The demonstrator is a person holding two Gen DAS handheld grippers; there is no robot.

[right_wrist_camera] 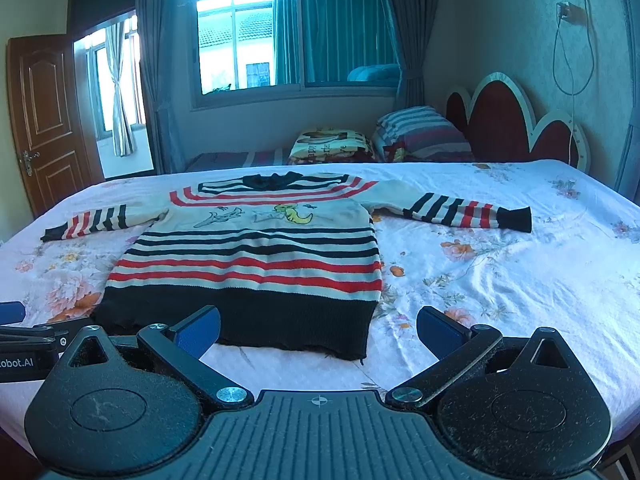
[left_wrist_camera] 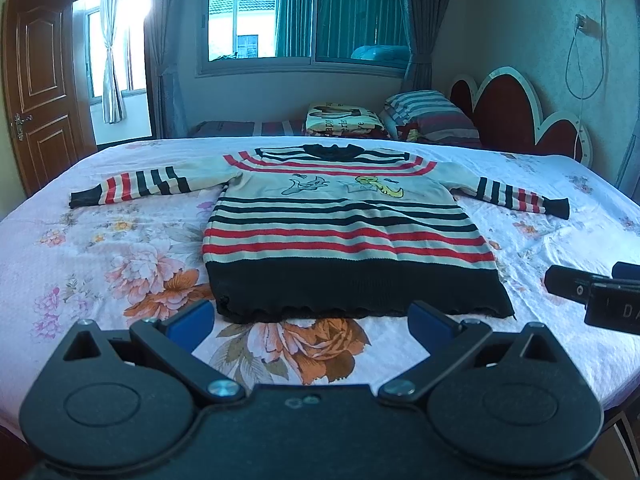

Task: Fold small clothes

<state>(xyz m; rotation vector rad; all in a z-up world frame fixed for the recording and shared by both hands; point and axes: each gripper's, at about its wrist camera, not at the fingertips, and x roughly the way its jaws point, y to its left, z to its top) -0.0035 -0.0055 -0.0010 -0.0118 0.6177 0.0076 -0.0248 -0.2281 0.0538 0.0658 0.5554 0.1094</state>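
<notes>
A small striped sweater [left_wrist_camera: 344, 236], cream with red and black bands and cartoon figures on the chest, lies flat on the bed with both sleeves spread out. It also shows in the right wrist view [right_wrist_camera: 256, 264]. My left gripper [left_wrist_camera: 310, 322] is open and empty, just short of the black hem. My right gripper [right_wrist_camera: 318, 332] is open and empty, near the hem's right corner. The right gripper shows at the right edge of the left wrist view [left_wrist_camera: 592, 292].
The bed has a white floral sheet [left_wrist_camera: 100, 264]. A folded blanket [left_wrist_camera: 340, 120] and a striped pillow [left_wrist_camera: 432, 114] lie at the far side by the red headboard [left_wrist_camera: 516, 116]. A brown door [left_wrist_camera: 36, 80] stands at the left, a window behind.
</notes>
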